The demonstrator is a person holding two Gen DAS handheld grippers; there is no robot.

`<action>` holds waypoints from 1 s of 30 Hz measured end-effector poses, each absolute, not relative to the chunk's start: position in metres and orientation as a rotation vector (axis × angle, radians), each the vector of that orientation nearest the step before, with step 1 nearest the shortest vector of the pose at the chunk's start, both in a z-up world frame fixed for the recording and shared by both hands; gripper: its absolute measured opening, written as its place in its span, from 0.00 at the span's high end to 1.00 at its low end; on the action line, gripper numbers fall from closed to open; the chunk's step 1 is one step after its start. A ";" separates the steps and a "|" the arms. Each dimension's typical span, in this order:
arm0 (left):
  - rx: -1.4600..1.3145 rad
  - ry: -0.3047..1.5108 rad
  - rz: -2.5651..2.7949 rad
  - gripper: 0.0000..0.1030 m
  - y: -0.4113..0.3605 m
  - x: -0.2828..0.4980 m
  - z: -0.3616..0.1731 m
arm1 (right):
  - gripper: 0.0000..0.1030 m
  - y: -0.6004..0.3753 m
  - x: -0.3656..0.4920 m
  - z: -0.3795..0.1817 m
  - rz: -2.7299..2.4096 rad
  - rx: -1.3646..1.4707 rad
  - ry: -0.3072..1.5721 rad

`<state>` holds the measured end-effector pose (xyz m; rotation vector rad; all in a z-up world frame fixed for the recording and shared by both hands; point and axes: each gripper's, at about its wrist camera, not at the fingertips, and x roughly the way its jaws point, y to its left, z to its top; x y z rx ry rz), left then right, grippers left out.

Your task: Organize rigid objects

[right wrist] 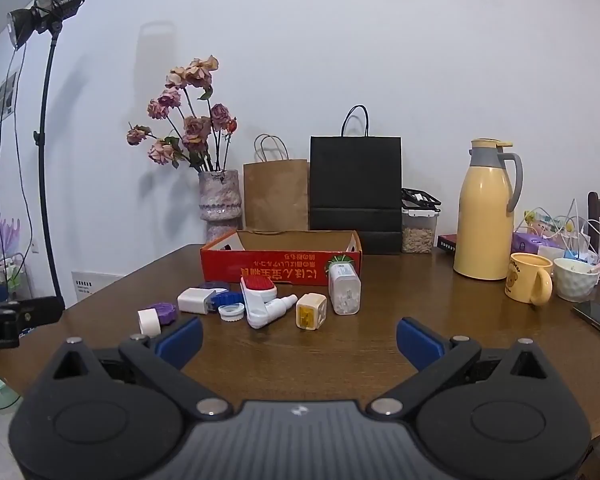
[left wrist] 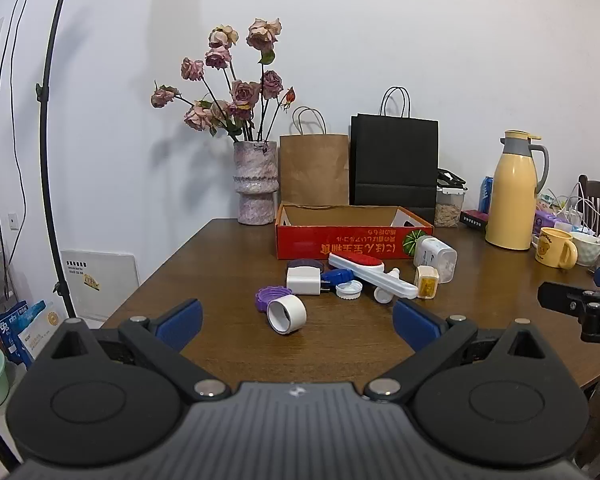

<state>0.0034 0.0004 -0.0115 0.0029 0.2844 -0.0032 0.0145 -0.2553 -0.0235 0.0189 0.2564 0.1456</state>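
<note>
a cluster of small rigid objects lies on the wooden table (left wrist: 204,248) just in front of an open red cardboard box (left wrist: 354,240), which looks empty from here. nearest the left gripper is a white tape roll (left wrist: 287,314) on its side, touching a purple lid (left wrist: 272,295). behind them sit a white charger block (left wrist: 305,281), a blue piece (left wrist: 340,277) and a white bottle cap (left wrist: 349,290). a red-and-white brush (left wrist: 370,272) lies across the middle, with a small yellow cube plug (left wrist: 426,282) and a clear white container (left wrist: 436,258) to its right, the container touching the box front.

the left gripper (left wrist: 298,322) hovers above the near table edge, its blue fingers (left wrist: 180,322) spread wide with nothing between them. the right gripper (right wrist: 299,338) is likewise spread wide and empty, its fingers (right wrist: 418,340) apart over bare wood.

behind the box stand a vase of dried roses (left wrist: 257,182), a brown paper bag (left wrist: 314,170) and a black paper bag (left wrist: 394,160). a yellow thermos (left wrist: 510,196) and a yellow mug (left wrist: 556,248) stand to the right.
</note>
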 end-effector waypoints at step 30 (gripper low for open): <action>0.002 0.294 -0.005 0.00 -0.003 0.002 -0.018 | 0.00 -0.253 0.014 -0.022 0.143 0.017 0.264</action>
